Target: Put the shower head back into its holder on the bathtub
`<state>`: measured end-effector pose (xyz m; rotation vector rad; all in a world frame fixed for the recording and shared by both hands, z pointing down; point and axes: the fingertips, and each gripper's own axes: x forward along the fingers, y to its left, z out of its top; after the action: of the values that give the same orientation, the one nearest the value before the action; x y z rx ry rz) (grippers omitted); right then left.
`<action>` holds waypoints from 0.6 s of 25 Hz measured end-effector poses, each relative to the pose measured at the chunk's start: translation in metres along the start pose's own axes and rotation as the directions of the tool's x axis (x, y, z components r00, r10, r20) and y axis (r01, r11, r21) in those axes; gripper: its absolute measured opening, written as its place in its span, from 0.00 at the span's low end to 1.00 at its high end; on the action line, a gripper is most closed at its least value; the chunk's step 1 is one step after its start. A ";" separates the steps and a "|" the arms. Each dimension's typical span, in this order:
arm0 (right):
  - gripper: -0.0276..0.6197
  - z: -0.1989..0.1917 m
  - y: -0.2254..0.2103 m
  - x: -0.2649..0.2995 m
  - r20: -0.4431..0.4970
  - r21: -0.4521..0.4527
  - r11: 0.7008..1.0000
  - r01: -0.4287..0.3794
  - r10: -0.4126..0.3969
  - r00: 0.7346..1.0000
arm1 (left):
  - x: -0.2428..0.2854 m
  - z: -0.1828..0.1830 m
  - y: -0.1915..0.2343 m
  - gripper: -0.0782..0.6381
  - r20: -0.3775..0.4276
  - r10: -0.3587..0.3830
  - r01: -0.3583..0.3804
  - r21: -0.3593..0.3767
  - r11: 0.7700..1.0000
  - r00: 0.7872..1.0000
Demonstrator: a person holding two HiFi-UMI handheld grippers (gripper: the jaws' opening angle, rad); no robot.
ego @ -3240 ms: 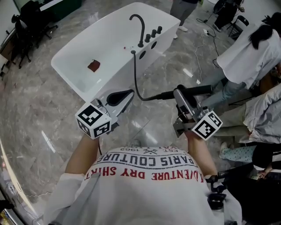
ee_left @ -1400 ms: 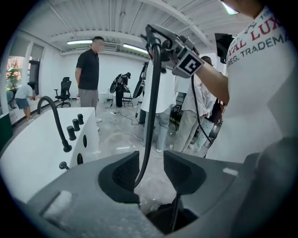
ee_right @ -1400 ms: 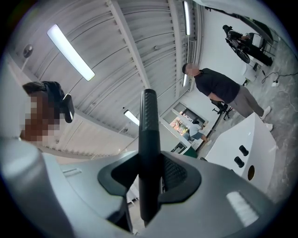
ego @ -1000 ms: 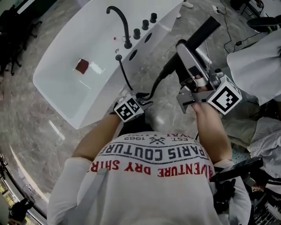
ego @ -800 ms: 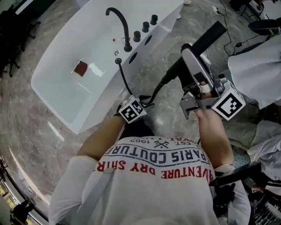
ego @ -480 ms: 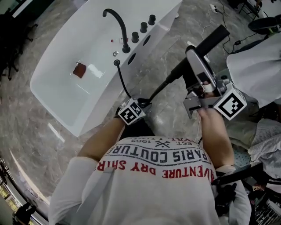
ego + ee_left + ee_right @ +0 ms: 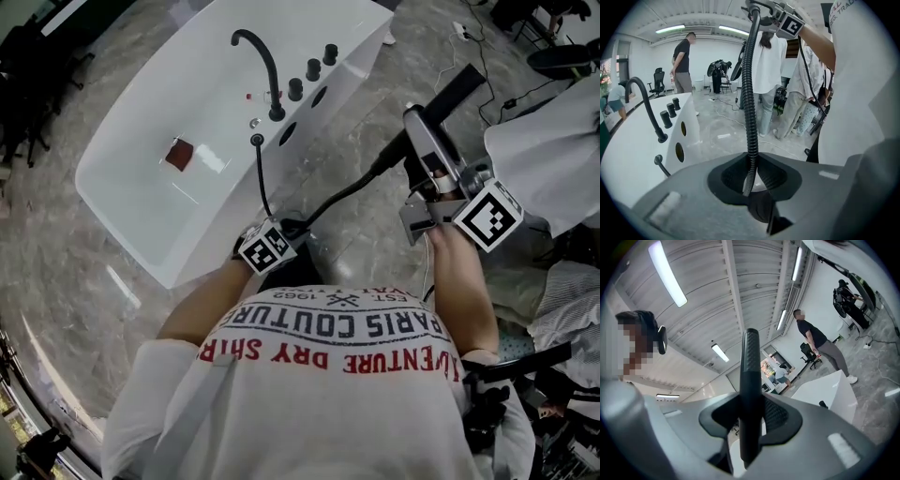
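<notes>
My right gripper is shut on the black shower head and holds it up to the right of the white bathtub. In the right gripper view its handle stands straight up between the pads of the right gripper. The black hose runs from the tub rim down to my left gripper, then up to the shower head. The left gripper has just been closing and now pinches the ribbed hose. A black faucet and knobs stand on the rim.
A small red-brown object lies inside the tub. People stand nearby, one in white close on the right. Cables trail over the marble floor, and office chairs stand at the room's edges.
My left gripper has slid down and nearer my body along the hose. The right gripper has drifted a little right with the shower head, so the hose now hangs straighter between them.
</notes>
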<state>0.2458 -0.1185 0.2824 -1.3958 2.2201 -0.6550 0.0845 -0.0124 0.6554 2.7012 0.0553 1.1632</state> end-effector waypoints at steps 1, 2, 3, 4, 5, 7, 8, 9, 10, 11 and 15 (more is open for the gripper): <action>0.24 0.000 -0.002 -0.003 -0.007 -0.021 1.000 0.021 -0.021 1.000 | -0.005 0.000 0.001 0.20 0.002 0.011 -0.011 0.004 1.000 1.000; 0.24 0.000 -0.003 -0.005 -0.015 -0.046 0.998 0.036 -0.037 0.999 | -0.012 0.001 0.002 0.20 0.009 0.023 -0.023 0.007 1.000 1.000; 0.24 -0.001 -0.002 -0.006 -0.023 -0.074 0.996 0.045 -0.047 0.999 | -0.020 0.003 0.005 0.20 0.017 0.038 -0.039 0.008 0.999 0.999; 0.24 -0.002 -0.001 -0.008 -0.033 -0.104 0.993 0.053 -0.057 0.998 | -0.030 0.007 0.008 0.20 0.026 0.056 -0.056 0.008 0.998 0.998; 0.24 -0.003 0.000 -0.010 -0.043 -0.130 0.990 0.061 -0.068 0.997 | -0.040 0.010 0.011 0.20 0.034 0.075 -0.075 0.005 0.997 0.997; 0.24 -0.008 0.001 -0.018 -0.062 -0.161 0.984 0.077 -0.088 0.994 | -0.060 0.013 0.016 0.20 0.047 0.111 -0.111 -0.007 0.994 0.993; 0.24 -0.010 0.003 -0.022 -0.068 -0.164 0.983 0.079 -0.092 0.993 | -0.069 0.015 0.019 0.20 0.054 0.127 -0.127 -0.014 0.992 0.990; 0.25 -0.013 0.004 -0.026 -0.073 -0.163 0.984 0.079 -0.091 0.993 | -0.077 0.017 0.023 0.20 0.060 0.142 -0.141 -0.017 0.990 0.988; 0.24 -0.015 0.005 -0.030 -0.077 -0.164 0.984 0.076 -0.089 0.993 | -0.085 0.019 0.027 0.20 0.066 0.155 -0.154 -0.017 0.988 0.986; 0.24 -0.017 0.007 -0.033 -0.081 -0.169 0.983 0.072 -0.086 0.993 | -0.093 0.023 0.032 0.20 0.073 0.169 -0.168 -0.014 0.986 0.983; 0.24 -0.023 0.016 -0.040 -0.106 -0.190 0.980 0.058 -0.079 0.991 | -0.127 0.049 0.044 0.20 0.118 0.218 -0.220 -0.001 0.976 0.969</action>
<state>0.2372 -0.0721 0.2953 -1.5683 2.3832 -0.5736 0.0304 -0.0777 0.5410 2.8372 -0.2610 1.0585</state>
